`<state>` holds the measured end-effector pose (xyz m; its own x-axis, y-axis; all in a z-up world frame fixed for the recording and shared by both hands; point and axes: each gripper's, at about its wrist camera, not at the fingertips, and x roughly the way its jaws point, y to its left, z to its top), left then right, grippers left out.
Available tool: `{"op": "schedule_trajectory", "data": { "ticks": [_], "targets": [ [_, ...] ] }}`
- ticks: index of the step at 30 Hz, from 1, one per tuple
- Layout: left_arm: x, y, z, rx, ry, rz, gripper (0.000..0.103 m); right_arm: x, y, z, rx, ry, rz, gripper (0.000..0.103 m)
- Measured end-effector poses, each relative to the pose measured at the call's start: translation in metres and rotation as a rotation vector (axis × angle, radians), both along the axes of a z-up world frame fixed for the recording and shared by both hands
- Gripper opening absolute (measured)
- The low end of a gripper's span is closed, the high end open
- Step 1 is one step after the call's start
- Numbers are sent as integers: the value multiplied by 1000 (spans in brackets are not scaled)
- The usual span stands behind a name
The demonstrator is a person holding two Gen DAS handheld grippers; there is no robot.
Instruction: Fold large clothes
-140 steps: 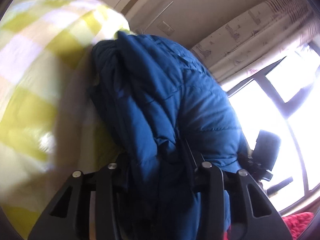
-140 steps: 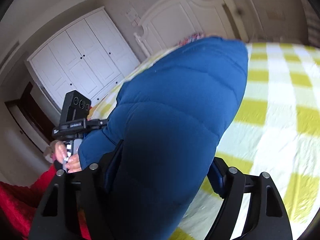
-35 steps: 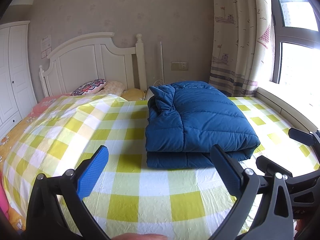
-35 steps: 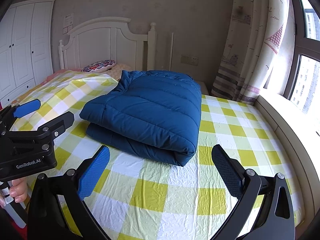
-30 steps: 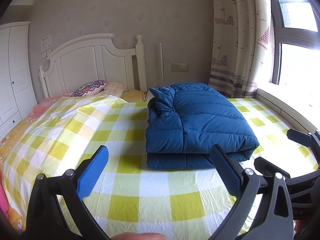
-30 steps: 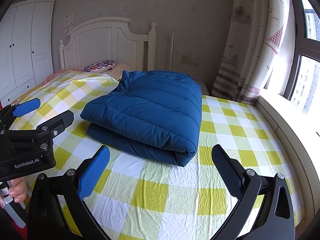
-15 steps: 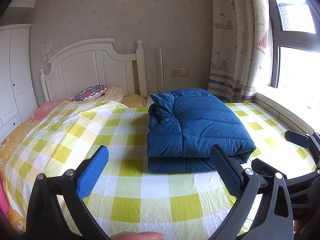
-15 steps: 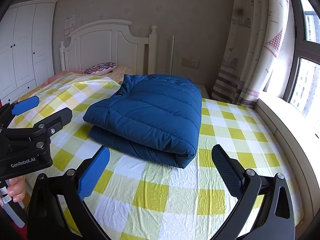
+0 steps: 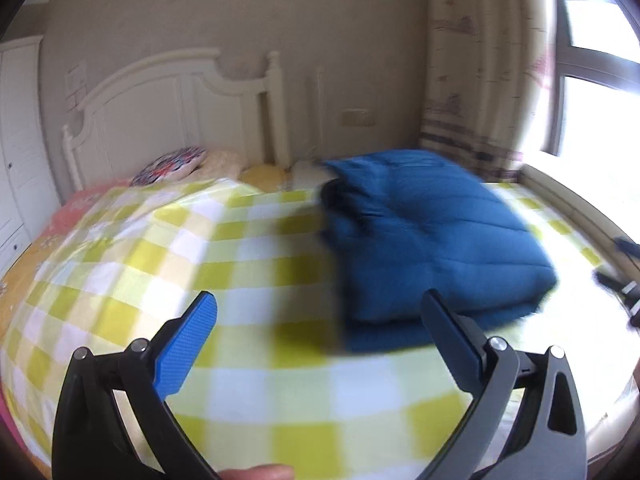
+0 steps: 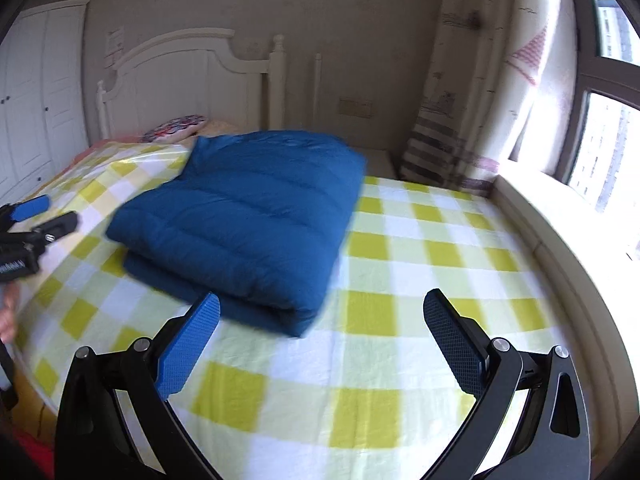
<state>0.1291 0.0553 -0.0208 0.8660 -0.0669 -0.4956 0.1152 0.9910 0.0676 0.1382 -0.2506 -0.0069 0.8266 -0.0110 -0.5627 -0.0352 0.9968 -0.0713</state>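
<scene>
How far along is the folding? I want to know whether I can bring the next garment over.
Done, by the look of it: the blue padded jacket lies folded in a stacked bundle on the checked bedsheet. In hand: nothing; the left gripper and right gripper are both open and clear of the jacket. Left: no other unfolded garment is visible on the bed, so at most a tidy-up.

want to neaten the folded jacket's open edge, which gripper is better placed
Probably left. The left gripper faces the blue jacket's bunched layered side; the right gripper faces its smooth folded corner. Both are open and empty.
</scene>
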Motion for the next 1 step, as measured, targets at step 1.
{"op": "schedule_trajectory", "data": {
  "ticks": [1],
  "targets": [
    [16, 21, 1, 8, 11, 49, 101, 7, -28, 5, -16, -1, -61, 98]
  ]
}}
